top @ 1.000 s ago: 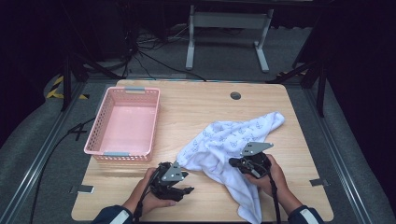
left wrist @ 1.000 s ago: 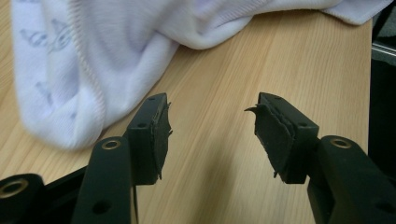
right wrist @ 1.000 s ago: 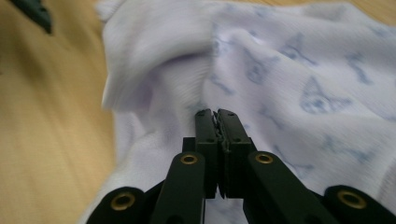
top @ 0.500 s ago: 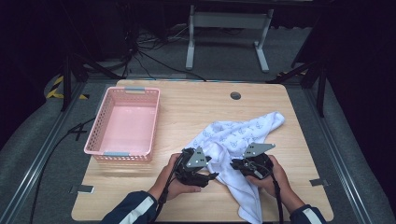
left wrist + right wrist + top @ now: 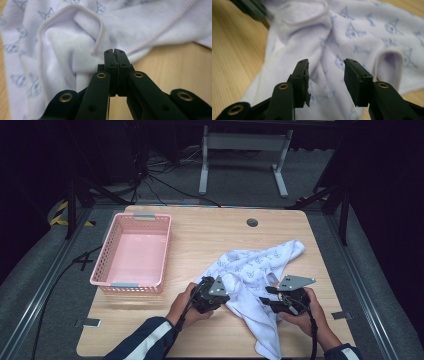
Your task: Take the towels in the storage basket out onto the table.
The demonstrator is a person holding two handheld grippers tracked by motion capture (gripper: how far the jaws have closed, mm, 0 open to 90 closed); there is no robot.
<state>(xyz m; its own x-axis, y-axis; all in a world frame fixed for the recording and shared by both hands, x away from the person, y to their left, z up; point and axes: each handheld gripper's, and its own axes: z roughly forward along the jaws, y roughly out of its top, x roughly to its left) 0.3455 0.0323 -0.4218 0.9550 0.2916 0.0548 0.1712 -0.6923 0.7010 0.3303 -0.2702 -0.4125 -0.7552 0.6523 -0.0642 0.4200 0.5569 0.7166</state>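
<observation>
High view shows a white garment (image 5: 255,280) with small blue prints lying crumpled on the right half of the wooden table (image 5: 200,240), well apart from the pink basket (image 5: 132,252). Left gripper (image 5: 212,292) sits at its left edge, jaws pressed together on a hemmed fold. Right gripper (image 5: 272,296) is at its right side; its jaws have just been opening and stand parted above the cloth

White garment (image 5: 255,270), pale blue print, stitched hems, crumpled on wooden table's right half.
</observation>
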